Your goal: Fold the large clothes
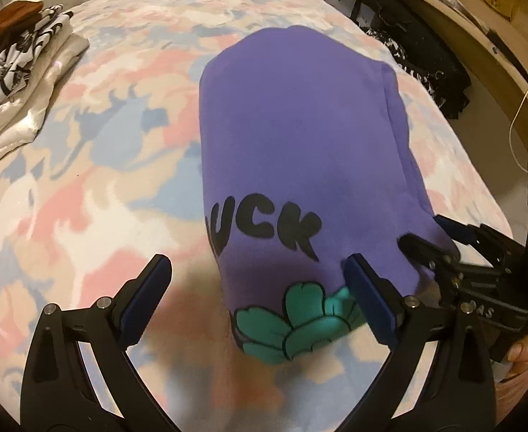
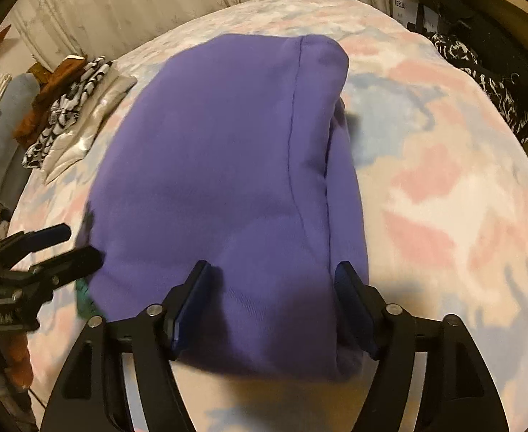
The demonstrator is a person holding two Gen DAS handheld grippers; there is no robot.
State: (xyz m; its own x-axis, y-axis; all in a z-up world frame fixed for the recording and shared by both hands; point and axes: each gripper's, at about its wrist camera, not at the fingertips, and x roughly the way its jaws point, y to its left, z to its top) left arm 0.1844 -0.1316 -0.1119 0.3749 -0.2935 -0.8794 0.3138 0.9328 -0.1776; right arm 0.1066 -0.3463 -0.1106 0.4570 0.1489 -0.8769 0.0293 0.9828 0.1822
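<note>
Lying folded on the pastel bedspread [image 1: 94, 165], the purple sweatshirt [image 1: 292, 126] runs its long axis from near to far, its printed near end between the two tools. On the left, the left gripper [image 1: 256, 280] hangs wide open over the near-left corner, holding nothing. To the right, the right gripper [image 2: 273, 280] straddles the near-right edge, jaws parted and no pad pressing cloth. Both sit at the near end; the right is judged closer. A stack of folded clothes [image 1: 22, 68] lies far left.

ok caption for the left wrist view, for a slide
Folded purple sweatshirt on a pastel patterned blanket, open left gripper above its near edge.
</note>
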